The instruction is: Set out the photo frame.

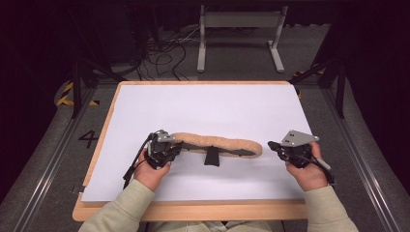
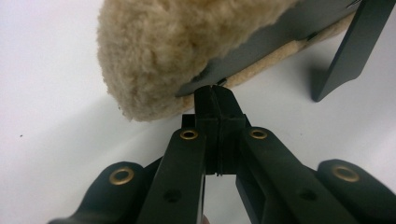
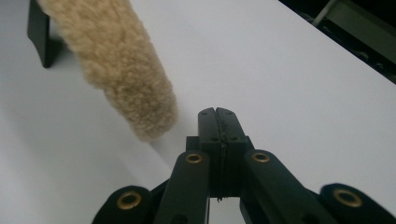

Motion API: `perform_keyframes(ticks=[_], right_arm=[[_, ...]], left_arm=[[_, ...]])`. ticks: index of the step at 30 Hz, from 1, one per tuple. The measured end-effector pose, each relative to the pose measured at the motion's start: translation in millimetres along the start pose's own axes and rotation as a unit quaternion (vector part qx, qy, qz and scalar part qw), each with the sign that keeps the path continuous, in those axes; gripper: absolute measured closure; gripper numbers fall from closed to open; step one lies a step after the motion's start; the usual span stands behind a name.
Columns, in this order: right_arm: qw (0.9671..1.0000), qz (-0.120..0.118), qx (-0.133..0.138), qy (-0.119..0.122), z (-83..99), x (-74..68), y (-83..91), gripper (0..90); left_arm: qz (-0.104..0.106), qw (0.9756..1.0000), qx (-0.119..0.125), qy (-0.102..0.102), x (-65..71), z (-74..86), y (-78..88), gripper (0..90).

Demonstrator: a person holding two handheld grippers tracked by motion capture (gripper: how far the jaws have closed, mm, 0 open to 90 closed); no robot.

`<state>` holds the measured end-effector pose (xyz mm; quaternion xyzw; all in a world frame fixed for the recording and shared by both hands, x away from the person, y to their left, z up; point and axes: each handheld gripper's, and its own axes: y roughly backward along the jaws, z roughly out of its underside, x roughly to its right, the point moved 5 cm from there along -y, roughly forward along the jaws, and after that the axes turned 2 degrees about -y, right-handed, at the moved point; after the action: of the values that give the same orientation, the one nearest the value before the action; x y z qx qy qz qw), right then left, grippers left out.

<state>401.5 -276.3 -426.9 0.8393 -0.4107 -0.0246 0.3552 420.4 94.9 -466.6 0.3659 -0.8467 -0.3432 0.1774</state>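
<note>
A long fleecy tan pad [image 1: 217, 142] with a dark backing strip [image 2: 261, 51] is seen lying across the middle of the white counter [image 1: 203, 104], a black tab [image 1: 212, 158] hanging at its 6 o'clock side. At its 9 o'clock end, the left gripper [image 2: 215, 91] is held with jaws pressed together on the strip's edge. At 3 o'clock, just beside the pad's other end, the right gripper [image 3: 217, 114] is held, jaws pressed together on nothing.
</note>
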Motion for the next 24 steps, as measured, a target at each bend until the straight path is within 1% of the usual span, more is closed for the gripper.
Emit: perform_keyframes(ticks=[1, 5, 7, 8, 9, 10, 11, 13, 16, 19, 23, 24], right_arm=[[1.0000, -0.002, 0.001, 0.000, 0.4, -0.1, -3.6, 90.0], [0.9999, -0.010, 0.008, -0.005, -0.8, -0.7, -6.3, 90.0], [0.9997, -0.017, 0.012, -0.013, -2.1, -1.6, -8.1, 90.0], [0.9997, -0.017, 0.013, -0.015, -2.7, -1.8, -9.0, 90.0], [0.9997, -0.018, 0.014, -0.014, -3.3, -1.8, -10.4, 90.0], [0.9996, -0.019, 0.014, -0.014, -3.6, -2.0, -11.5, 90.0], [0.9996, -0.021, 0.014, -0.014, -4.1, -2.7, -13.1, 90.0], [0.9995, -0.027, 0.012, -0.010, -5.2, -4.8, -17.7, 90.0], [0.9995, -0.029, 0.011, -0.003, -7.1, -7.8, -22.8, 90.0], [0.9994, -0.032, 0.010, 0.000, -7.6, -8.6, -23.0, 90.0], [0.9990, -0.044, 0.008, 0.006, -7.4, -11.7, -20.4, 90.0], [0.9989, -0.047, 0.008, 0.008, -7.6, -12.7, -19.6, 90.0]], left_arm=[[-0.001, 1.0000, 0.002, 0.003, 0.1, 0.0, 0.3, 90.0], [-0.006, 0.9999, 0.009, 0.002, -0.8, -0.2, 1.6, 90.0], [-0.009, 0.9999, 0.010, -0.001, -0.8, -0.6, 1.0, 90.0], [-0.010, 0.9999, 0.012, 0.000, -0.7, -1.1, 0.0, 90.0], [-0.010, 0.9999, 0.013, 0.003, -0.7, -1.4, -0.7, 90.0], [-0.011, 0.9999, 0.012, 0.000, -1.6, -1.8, -1.3, 90.0], [-0.010, 0.9998, 0.015, 0.008, -1.8, -2.1, -2.6, 90.0], [-0.010, 0.9998, 0.014, 0.009, -2.9, -2.3, -3.4, 90.0], [-0.008, 0.9998, 0.013, 0.009, -3.1, -2.4, -3.9, 90.0], [-0.006, 0.9999, 0.012, 0.008, -1.4, -2.2, -4.3, 90.0], [-0.006, 0.9999, 0.011, 0.007, -2.5, -2.1, -4.6, 90.0], [-0.008, 0.9998, 0.012, 0.010, -2.8, -2.2, -4.5, 90.0]])
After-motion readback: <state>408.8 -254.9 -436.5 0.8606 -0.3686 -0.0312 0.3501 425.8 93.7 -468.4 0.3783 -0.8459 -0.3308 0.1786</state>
